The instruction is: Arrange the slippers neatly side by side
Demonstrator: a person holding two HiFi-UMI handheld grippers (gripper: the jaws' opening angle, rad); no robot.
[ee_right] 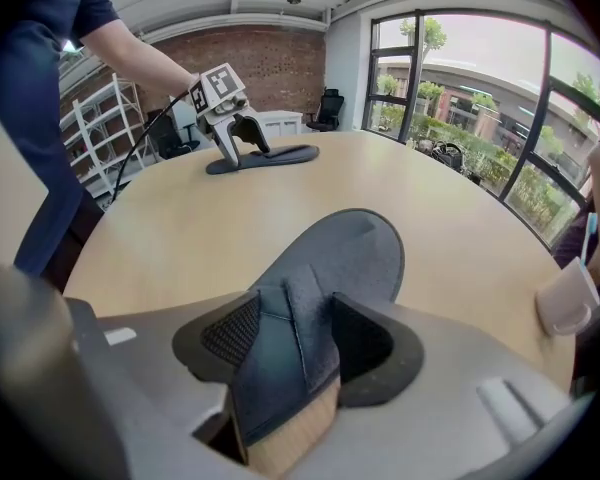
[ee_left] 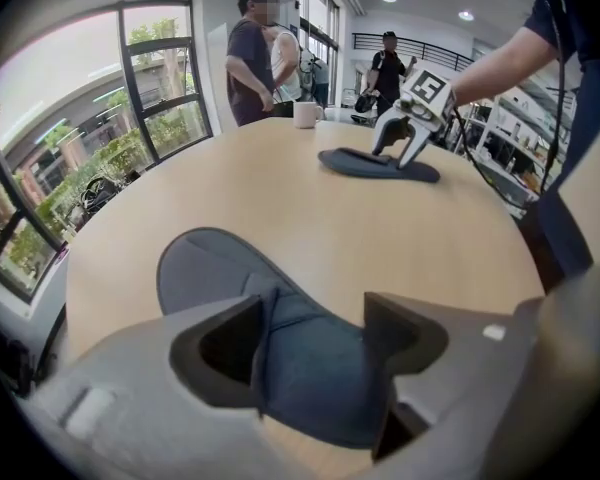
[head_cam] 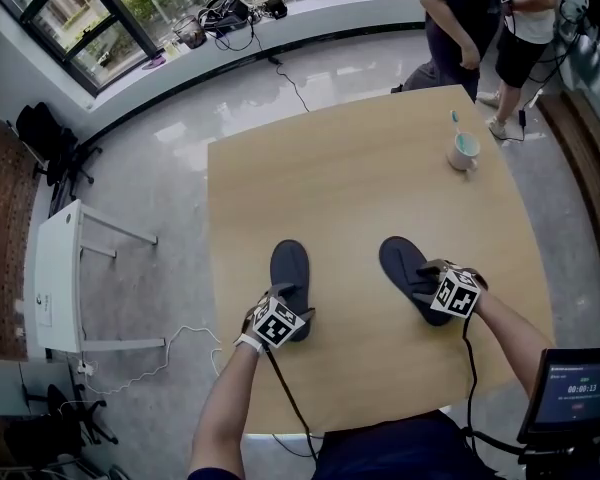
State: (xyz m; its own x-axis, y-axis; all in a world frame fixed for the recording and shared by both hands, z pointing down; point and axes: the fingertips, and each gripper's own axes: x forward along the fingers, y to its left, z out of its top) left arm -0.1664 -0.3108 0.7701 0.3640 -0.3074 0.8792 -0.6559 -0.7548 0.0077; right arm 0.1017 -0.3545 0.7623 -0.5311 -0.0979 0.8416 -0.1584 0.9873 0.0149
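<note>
Two dark blue slippers lie flat on the wooden table (head_cam: 360, 168), well apart. The left slipper (head_cam: 288, 263) points roughly straight away from the person. The right slipper (head_cam: 400, 258) lies skewed, its toe angled toward the left one. A mug (head_cam: 464, 151) holding a toothbrush stands at the far right corner, clear of the work area.

The left gripper (ee_left: 310, 338) sits over the left slipper with its jaws spread wide. They straddle the upper band without visibly pinching it. The right gripper (ee_right: 295, 333) stands likewise released, with the right slipper's band upright between its pads.

Handling, as judged: each slipper appears light, soft and flexible. The fabric sole will probably slide easily on the smooth tabletop. Take hold at the upper band near mid-length, where the material is thick enough to clamp. A grip at the toe or heel would likely let the sole bend or swing. The skewed right slipper needs turning before it is drawn alongside.
</note>
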